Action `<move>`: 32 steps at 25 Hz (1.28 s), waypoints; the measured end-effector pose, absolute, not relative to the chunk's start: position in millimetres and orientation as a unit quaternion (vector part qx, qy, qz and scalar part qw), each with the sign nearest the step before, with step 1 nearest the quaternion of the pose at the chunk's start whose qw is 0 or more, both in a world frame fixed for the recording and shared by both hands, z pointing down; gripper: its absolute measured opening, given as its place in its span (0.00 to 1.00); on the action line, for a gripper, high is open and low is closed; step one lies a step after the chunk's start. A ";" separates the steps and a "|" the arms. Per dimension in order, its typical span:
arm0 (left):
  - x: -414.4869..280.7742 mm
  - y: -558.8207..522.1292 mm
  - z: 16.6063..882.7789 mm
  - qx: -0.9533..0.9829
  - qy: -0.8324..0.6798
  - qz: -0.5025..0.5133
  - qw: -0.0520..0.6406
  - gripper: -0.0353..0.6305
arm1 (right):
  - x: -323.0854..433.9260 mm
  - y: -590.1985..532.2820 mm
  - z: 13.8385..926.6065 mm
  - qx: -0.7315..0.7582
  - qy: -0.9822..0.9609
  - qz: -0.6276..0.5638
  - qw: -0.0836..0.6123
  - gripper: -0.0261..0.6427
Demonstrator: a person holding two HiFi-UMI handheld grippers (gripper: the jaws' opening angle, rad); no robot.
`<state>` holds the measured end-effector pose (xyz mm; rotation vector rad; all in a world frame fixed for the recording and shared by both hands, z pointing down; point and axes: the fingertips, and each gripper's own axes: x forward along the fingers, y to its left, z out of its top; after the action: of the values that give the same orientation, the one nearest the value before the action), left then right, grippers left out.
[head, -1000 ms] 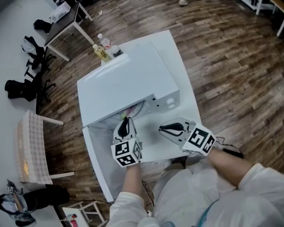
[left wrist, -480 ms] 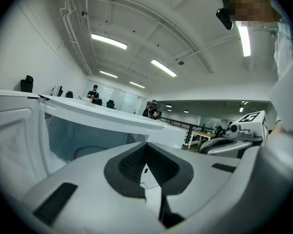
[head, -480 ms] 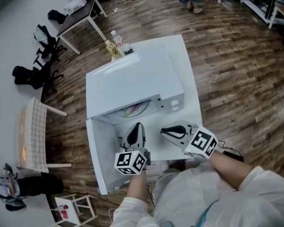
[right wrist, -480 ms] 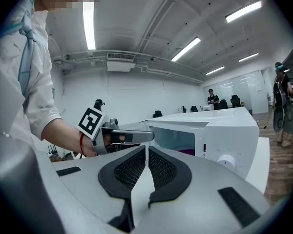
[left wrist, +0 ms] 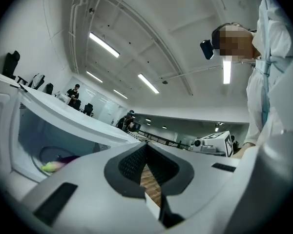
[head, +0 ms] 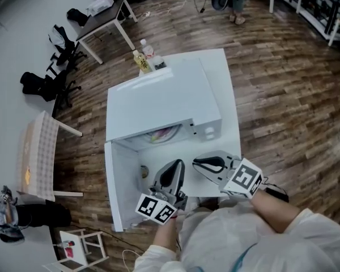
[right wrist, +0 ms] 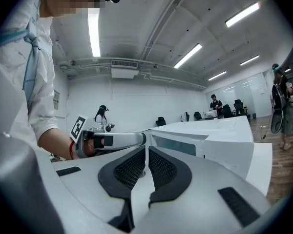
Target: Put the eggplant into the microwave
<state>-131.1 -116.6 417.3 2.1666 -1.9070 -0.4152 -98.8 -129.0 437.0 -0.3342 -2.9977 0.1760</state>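
Holds the left gripper (head: 175,168) level before the open microwave (head: 164,98), fingers (left wrist: 129,165) pressed together, empty. Holds the right gripper (head: 199,163) just to its right, near the control panel (head: 207,130), likewise closed on itself. Has the eggplant (left wrist: 66,159) lying inside the cavity on a plate (head: 163,134), door (head: 120,180) swung out to the near left.

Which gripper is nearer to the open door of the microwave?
Left. The left gripper is close beside the door, on its right, before the open cavity; the right gripper is farther right, beyond the left one.
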 end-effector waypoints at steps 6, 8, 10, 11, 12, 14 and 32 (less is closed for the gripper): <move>-115.9 -113.2 414.9 0.743 -0.652 -0.112 0.100 0.06 | -91.3 -130.6 428.0 -0.114 -0.990 0.066 0.041 0.10; -113.9 -113.3 413.1 0.741 -0.654 -0.115 0.098 0.06 | -89.2 -131.0 426.7 -0.117 -0.990 0.064 0.044 0.10; -112.7 -112.7 412.6 0.743 -0.652 -0.114 0.099 0.06 | -89.2 -130.0 425.0 -0.117 -0.990 0.063 0.044 0.10; -112.3 -112.3 412.8 0.743 -0.652 -0.112 0.099 0.06 | -89.9 -129.8 424.4 -0.117 -0.990 0.061 0.043 0.10; -111.9 -112.1 413.2 0.744 -0.652 -0.108 0.099 0.06 | -90.6 -130.0 424.8 -0.117 -0.990 0.058 0.044 0.10; -110.9 -112.5 414.0 0.744 -0.653 -0.102 0.098 0.06 | -91.8 -131.7 426.2 -0.116 -0.990 0.056 0.049 0.10; -116.6 -115.1 418.4 0.732 -0.661 -0.126 0.106 0.06 | -92.6 -134.0 427.6 -0.129 -0.988 0.054 0.058 0.10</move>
<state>-116.6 -115.1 418.4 2.1550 -1.9476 -0.3708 -92.6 -134.0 427.6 -0.3917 -2.9961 0.1647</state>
